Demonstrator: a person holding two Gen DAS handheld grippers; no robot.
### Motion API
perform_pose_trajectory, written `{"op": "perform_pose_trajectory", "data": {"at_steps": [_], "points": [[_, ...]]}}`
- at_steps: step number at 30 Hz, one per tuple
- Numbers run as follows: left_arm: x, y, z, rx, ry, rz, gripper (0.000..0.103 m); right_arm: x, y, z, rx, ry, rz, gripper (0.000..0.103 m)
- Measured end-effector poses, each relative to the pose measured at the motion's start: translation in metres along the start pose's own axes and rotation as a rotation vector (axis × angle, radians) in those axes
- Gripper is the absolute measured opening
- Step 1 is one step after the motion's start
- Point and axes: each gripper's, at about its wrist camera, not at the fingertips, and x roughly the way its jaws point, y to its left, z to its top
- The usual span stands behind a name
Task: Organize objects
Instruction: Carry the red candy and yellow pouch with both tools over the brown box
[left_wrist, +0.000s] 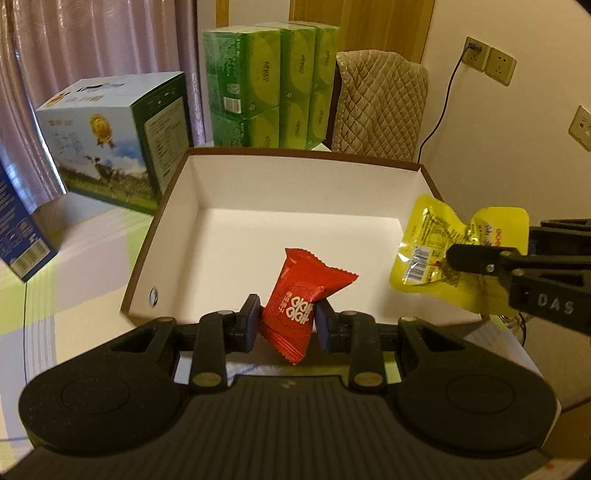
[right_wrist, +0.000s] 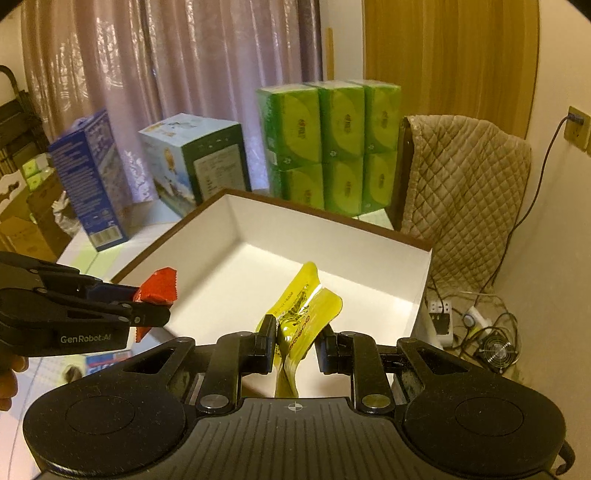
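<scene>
A red candy packet (left_wrist: 295, 306) with white characters is pinched between the pads of my left gripper (left_wrist: 288, 321), which is shut on it just above the near wall of an open white box with a brown rim (left_wrist: 295, 181). The box's floor is bare. My right gripper (right_wrist: 297, 343) is shut on a crumpled yellow snack packet (right_wrist: 303, 317) and holds it over the box's near right part. In the left wrist view the yellow snack packet (left_wrist: 428, 247) hangs from the right gripper (left_wrist: 461, 258) at the box's right wall. The right wrist view shows the left gripper (right_wrist: 155, 310) with the red candy packet (right_wrist: 159, 286) over the white box (right_wrist: 332, 240) at its left rim.
Behind the box stand stacked green tissue packs (left_wrist: 273, 81), a light blue carton (left_wrist: 110, 140) and a dark blue carton (left_wrist: 18, 229). A quilted beige cover (left_wrist: 380, 107) sits at the back right. Wall sockets (left_wrist: 487, 59), a power strip and a small fan (right_wrist: 495, 350) lie right.
</scene>
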Motion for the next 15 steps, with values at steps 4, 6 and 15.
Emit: {"op": "perform_pose_trajectory", "data": {"at_steps": [4,6,15], "points": [[0.018,-0.002,0.011,-0.002,0.016,0.001,0.027,0.017,-0.009,0.005,0.01,0.017,-0.001,0.018],[0.026,-0.003,0.014,-0.002,0.028,0.001,0.027,0.025,-0.012,0.005,0.013,0.029,-0.002,0.018],[0.066,-0.004,0.017,-0.004,0.097,0.006,0.027,0.062,-0.023,0.002,0.027,0.097,-0.01,0.018]]}}
